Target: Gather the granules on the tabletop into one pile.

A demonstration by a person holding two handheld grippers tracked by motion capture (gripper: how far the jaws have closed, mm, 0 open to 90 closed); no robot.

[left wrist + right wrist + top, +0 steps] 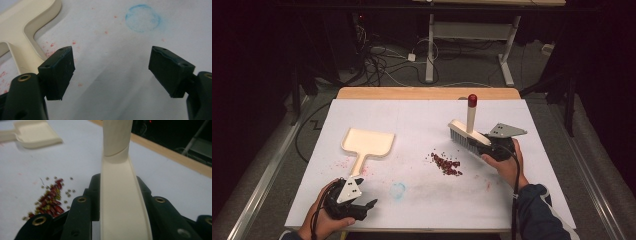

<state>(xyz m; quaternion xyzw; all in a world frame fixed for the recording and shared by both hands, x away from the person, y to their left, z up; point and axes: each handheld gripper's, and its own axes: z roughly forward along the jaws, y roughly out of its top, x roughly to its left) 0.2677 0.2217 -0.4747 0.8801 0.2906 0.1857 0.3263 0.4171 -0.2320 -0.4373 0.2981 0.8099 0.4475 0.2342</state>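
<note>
- At a white-covered table (422, 197), we hold a black two-jaw gripper in each hand, a sweeping job laid out between them.
- Our right gripper (493, 146) is clamped on the cream plastic hand brush with grey bristles and a red-capped handle (469, 131); in the right gripper view the brush's cream back (120, 202) runs up between the closed jaws.
- The brush stands on its bristles on the right half of the table, its handle rising nearly upright, red cap on top.
- Just to the brush's left, near the table's middle, lies a small heap of dark red and tan crumbs (446, 164), apart from the bristles.
- Our left gripper (361, 206) sits at the near left edge, jaws spread wide with nothing between them; its own view shows bare white surface between the pads.
- The cream plastic dustpan (368, 143) lies flat on the left half, its handle pointing towards our left gripper and just beside one jaw, not gripped.
- A faint blue ring (398, 190) and pink specks mark the surface near the left gripper.
</note>
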